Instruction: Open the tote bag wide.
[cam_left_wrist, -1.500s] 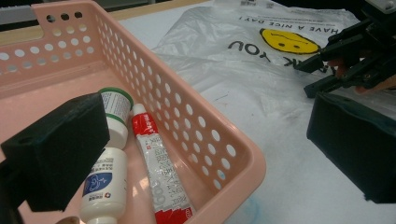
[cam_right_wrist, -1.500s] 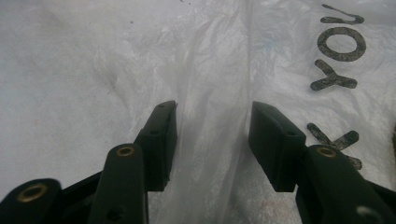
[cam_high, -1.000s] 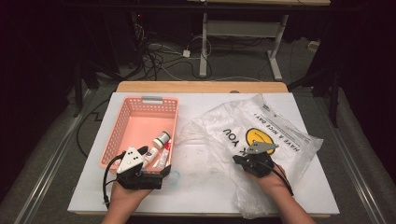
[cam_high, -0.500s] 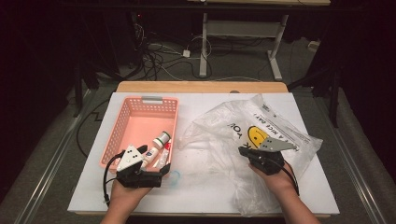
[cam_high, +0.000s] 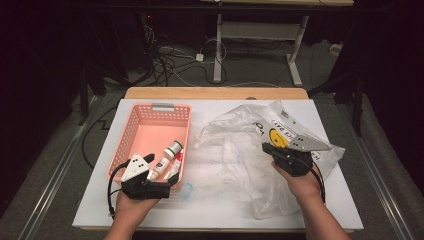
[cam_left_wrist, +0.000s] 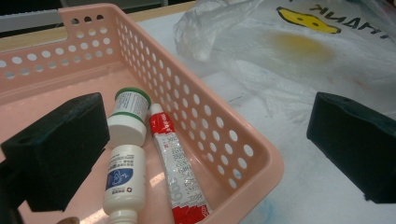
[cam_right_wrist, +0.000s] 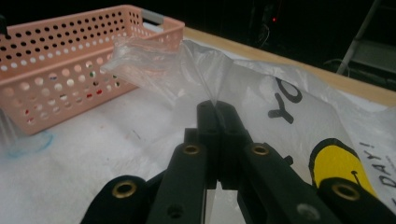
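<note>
**Right gripper pinching a fold of the plastic bag; left gripper open at the basket's near corner**

The right gripper (cam_high: 266, 148), held in the person's right hand (cam_high: 300, 181), has its two black jaws pressed together on a thin fold of the clear plastic bag (cam_high: 240, 150). In the right gripper view the film rises as a taut peak straight out of the closed fingertips (cam_right_wrist: 215, 105), and the rest of the bag spreads ahead of and to both sides of the jaws. The bag's yellow smiley print (cam_right_wrist: 337, 163) and black lettering lie just to the right of the jaws in that view; the pink basket (cam_right_wrist: 70, 60) stands ahead and to their left, apart from the tips.

The left gripper (cam_high: 172, 181), held in the left hand (cam_high: 131, 206), has its jaws standing wide apart with nothing gripped. In the left gripper view the near right corner of the pink basket (cam_left_wrist: 252, 154) sits between the two black pads (cam_left_wrist: 60, 149), without visible contact. Inside the basket, just ahead of the left pad, lie a white bottle with a blue label (cam_left_wrist: 123, 179), a small white jar with a green-rimmed top (cam_left_wrist: 128, 116) and a red-and-white tube (cam_left_wrist: 180, 172), side by side and touching. The crumpled bag lies beyond the basket wall, ahead of the right pad.

Basket and bag both rest on the white table (cam_high: 210, 210).
</note>
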